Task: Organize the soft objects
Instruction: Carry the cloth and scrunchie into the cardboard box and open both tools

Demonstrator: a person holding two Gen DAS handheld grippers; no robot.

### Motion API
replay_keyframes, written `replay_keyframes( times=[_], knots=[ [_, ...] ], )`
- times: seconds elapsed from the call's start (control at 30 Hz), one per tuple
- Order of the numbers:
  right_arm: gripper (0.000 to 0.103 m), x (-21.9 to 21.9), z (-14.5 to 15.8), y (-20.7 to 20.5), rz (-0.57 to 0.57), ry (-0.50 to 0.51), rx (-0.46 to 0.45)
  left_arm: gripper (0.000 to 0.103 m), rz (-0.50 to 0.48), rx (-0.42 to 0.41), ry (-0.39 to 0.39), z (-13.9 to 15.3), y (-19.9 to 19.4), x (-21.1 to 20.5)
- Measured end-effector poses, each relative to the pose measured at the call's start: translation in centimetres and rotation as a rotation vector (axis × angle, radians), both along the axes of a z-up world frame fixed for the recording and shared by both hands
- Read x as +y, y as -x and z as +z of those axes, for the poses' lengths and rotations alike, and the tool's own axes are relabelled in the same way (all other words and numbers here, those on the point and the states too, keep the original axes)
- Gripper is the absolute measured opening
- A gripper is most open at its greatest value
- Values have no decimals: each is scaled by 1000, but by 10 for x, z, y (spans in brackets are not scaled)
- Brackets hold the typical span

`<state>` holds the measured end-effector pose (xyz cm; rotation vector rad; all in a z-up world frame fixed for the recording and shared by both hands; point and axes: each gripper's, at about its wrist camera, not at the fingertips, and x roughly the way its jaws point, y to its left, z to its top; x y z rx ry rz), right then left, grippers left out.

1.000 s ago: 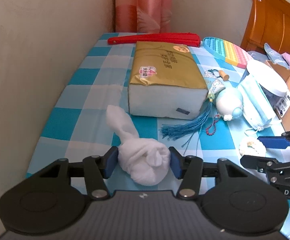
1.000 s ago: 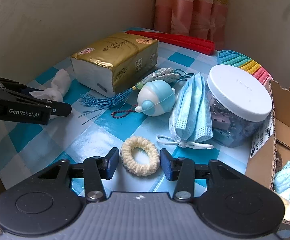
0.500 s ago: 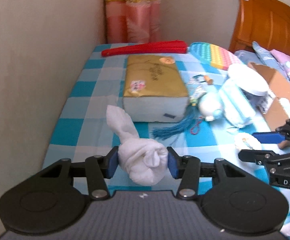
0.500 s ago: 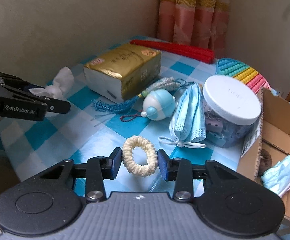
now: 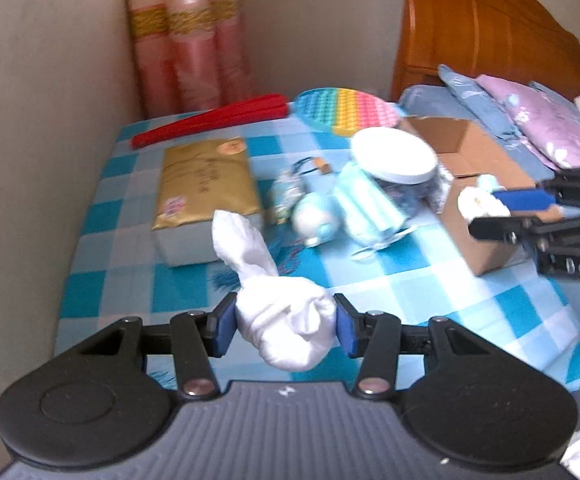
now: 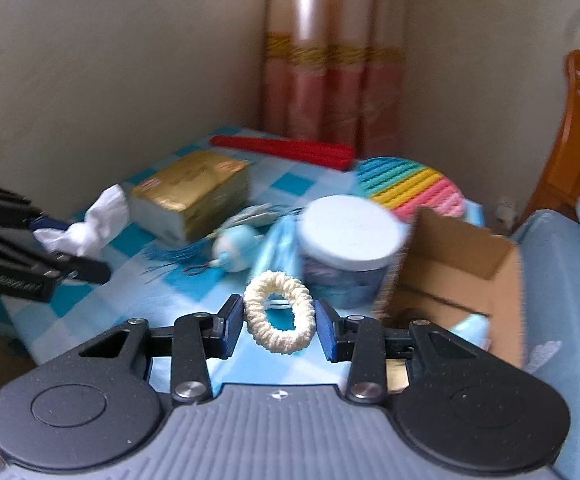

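Observation:
My left gripper (image 5: 283,326) is shut on a knotted white cloth (image 5: 281,316), lifted above the blue checked tablecloth (image 5: 430,284); the cloth's tail sticks up toward the tissue pack. In the right wrist view that cloth (image 6: 89,226) and the left gripper (image 6: 55,242) show at the left. My right gripper (image 6: 279,324) is shut on a cream fuzzy hair tie (image 6: 279,312), raised off the table. From the left wrist view the right gripper (image 5: 490,212) with the hair tie (image 5: 480,204) hangs over the cardboard box (image 5: 486,168).
On the table lie a gold tissue pack (image 5: 203,184), a red folded fan (image 5: 209,120), a rainbow pop mat (image 5: 346,110), a white-lidded jar (image 6: 348,240), blue face masks (image 5: 370,204), a round blue toy (image 6: 235,248) and a blue tassel. Walls close the left and back; a bed stands right.
Both grippers have risen from the table with the cloth and the hair tie. The right one has moved right toward the box; the table looks farther away in both views.

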<state>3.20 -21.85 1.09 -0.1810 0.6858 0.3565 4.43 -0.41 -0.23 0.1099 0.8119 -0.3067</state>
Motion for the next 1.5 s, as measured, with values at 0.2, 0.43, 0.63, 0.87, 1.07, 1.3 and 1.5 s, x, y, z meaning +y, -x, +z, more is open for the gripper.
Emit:
replay_keyframes(
  times=[0.2, 0.43, 0.63, 0.87, 1.07, 1.3, 1.5],
  knots=[
    [44, -40, 8, -18, -76, 29, -39, 49, -83, -3, 5, 15, -4, -27],
    [44, -73, -2, -59, -140, 71, -17, 49, -136, -31, -6, 24, -13, -60],
    [79, -87, -13, -81, -169, 91, -21, 49, -157, -23, -17, 25, -24, -80],
    [103, -93, -14, -63, -149, 35, -8, 49, -197, -2, -36, 27, -41, -101],
    [103, -95, -9, -39, -148, -13, 19, 49, -263, -10, -46, 36, -58, -129],
    [103, -93, -13, -23, -174, -37, 20, 49, -378, -12, -17, 42, -89, -181],
    [103, -95, -15, -18, -189, -31, 19, 51, -428, 5, -35, 30, -114, -222]
  ],
)
